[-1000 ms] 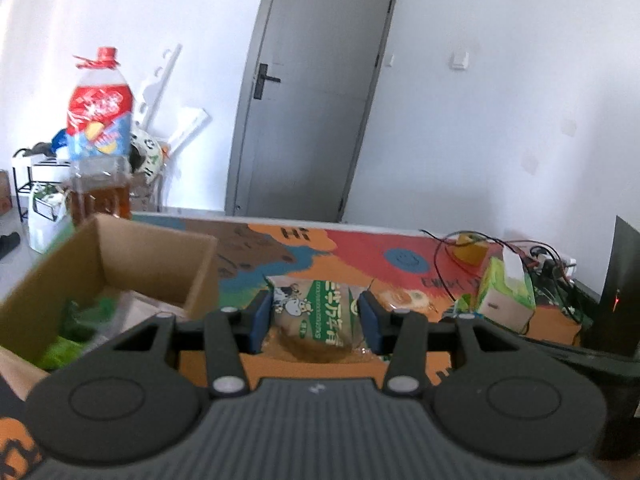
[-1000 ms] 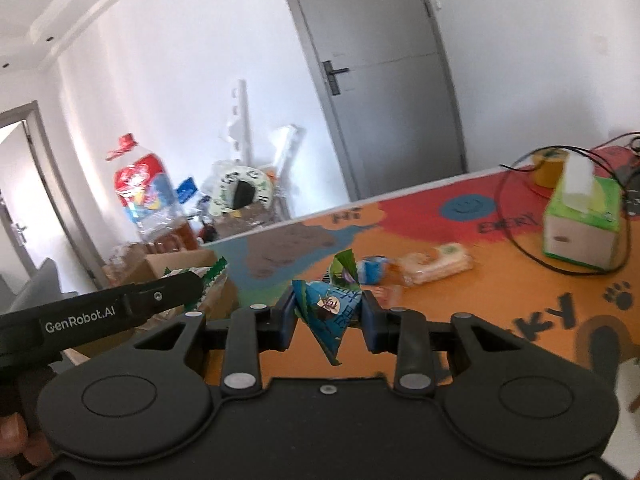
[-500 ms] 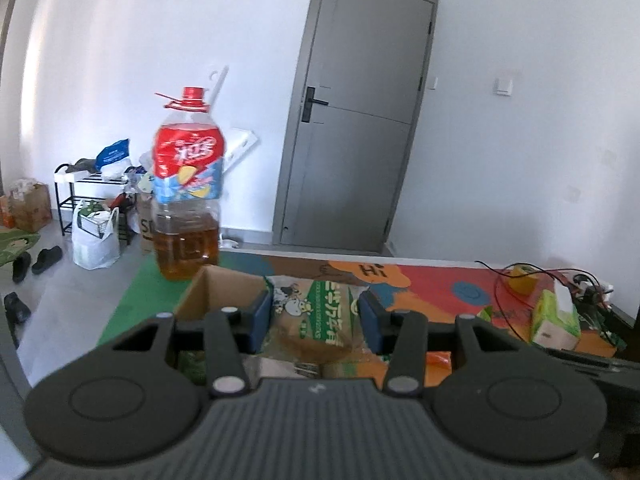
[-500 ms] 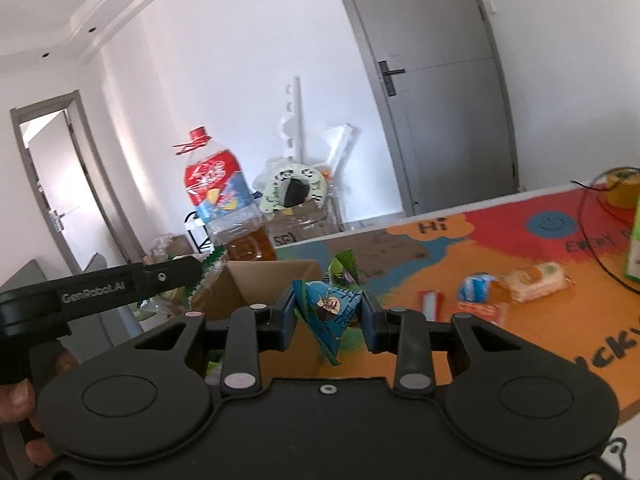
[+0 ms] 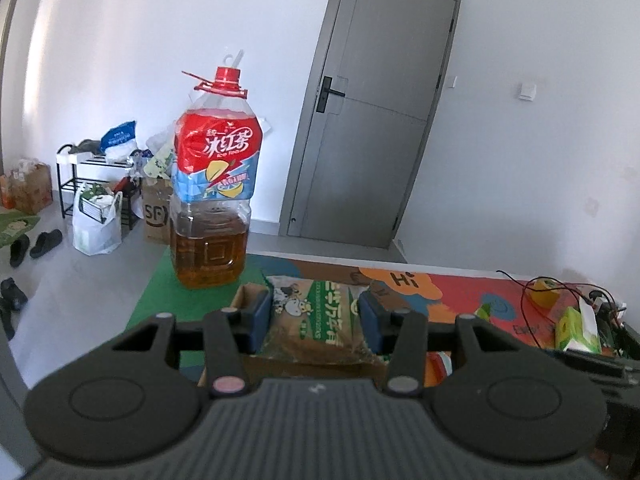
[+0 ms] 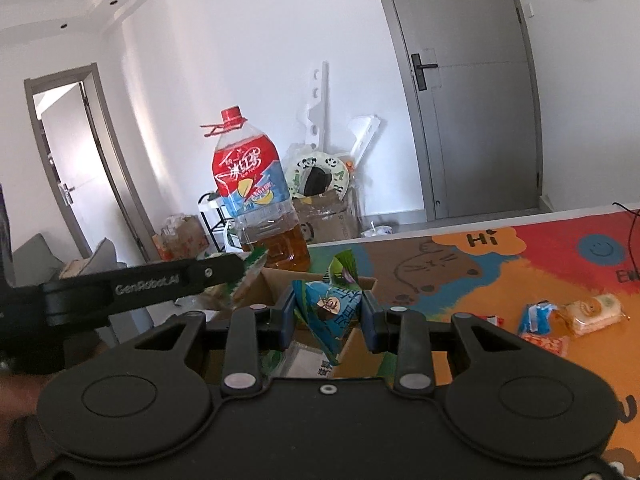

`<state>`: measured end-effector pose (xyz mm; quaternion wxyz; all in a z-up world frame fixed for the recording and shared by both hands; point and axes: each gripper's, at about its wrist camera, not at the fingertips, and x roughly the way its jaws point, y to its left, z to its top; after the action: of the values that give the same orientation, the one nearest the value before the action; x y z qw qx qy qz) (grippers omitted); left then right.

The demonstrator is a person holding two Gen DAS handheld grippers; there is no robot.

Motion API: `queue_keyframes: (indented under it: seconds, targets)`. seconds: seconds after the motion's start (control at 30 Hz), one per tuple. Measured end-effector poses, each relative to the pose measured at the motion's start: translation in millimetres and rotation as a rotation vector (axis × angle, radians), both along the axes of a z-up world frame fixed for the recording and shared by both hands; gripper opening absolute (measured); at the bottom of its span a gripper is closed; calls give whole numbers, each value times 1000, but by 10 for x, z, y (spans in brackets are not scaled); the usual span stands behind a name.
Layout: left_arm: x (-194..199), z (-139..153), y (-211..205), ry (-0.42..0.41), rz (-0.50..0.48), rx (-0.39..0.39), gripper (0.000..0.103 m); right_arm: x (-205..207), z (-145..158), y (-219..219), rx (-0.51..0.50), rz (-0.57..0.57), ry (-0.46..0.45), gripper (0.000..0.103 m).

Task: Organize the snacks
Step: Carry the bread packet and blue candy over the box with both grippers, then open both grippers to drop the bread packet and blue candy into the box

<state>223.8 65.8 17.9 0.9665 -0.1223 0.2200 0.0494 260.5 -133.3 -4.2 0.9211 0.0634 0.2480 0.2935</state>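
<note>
1. The left gripper point(image 5: 316, 322) sits low in the middle of the left wrist view, its jaws closed on a green and tan snack packet point(image 5: 320, 320) with a cartoon cow printed at its upper left
2. Behind and under that packet a cardboard box point(image 5: 250, 294) shows only as a brown rim and front wall; the packet is held above it
3. A large iced tea bottle point(image 5: 214, 200) with a red cap and red label stands upright on the counter point(image 5: 452, 288), above and left of the jaws, close behind the box
4. The right gripper point(image 6: 329, 316) is low centre in the right wrist view, its jaws clamped narrow on a blue triangular snack pouch point(image 6: 332, 312) that hangs point down between the pads
5. Below that pouch the open cardboard box point(image 6: 272, 292) holds some green and white packets
6. The left gripper's black arm crosses the left middle of the right wrist view, its packet's edge poking out near the bottle's base
7. At right of the same view three small snacks point(image 6: 568, 318) lie together on the orange part of the counter, well apart from the box
8. A green tissue box point(image 5: 576, 328) with cables beside it sits at far right of the left wrist view
</note>
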Motion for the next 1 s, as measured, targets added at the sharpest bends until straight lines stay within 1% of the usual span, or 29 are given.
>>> queue_keyframes:
  seconds: [0.13, 0.2, 0.3, 0.37, 0.43, 0.63, 0.7, 0.77, 0.87, 1.0]
  targets:
    - [149, -36, 94, 5, -12, -15, 48, 97, -14, 94, -12, -4, 11, 33]
    - [188, -66, 151, 4, -12, -23, 51, 140, -32, 140, -15, -3, 17, 33]
    - [183, -101, 250, 2, 8, -35, 69, 234, -66, 253, -22, 0, 30, 33]
    - [142, -117, 323, -13, 7, -50, 71, 275, -93, 320, -30, 5, 36, 33]
    - [102, -116, 379, -20, 3, -51, 71, 320, -109, 385, -33, 11, 43, 33]
    - [-19, -109, 547, -15, 48, -73, 73, 425, -110, 547, -40, 20, 53, 34]
    - [-44, -130, 581, -3, 61, -75, 74, 459, -100, 587, -41, 25, 50, 39]
    - [-62, -152, 612, 4, 73, -72, 74, 468, -97, 584, -42, 7, 44, 59]
    - [-126, -195, 637, 10, 91, -73, 78, 420, -118, 539, -58, -19, 25, 64]
    - [-181, -244, 618, 13, 92, -85, 83, 379, -208, 416, -56, -34, 62, 67]
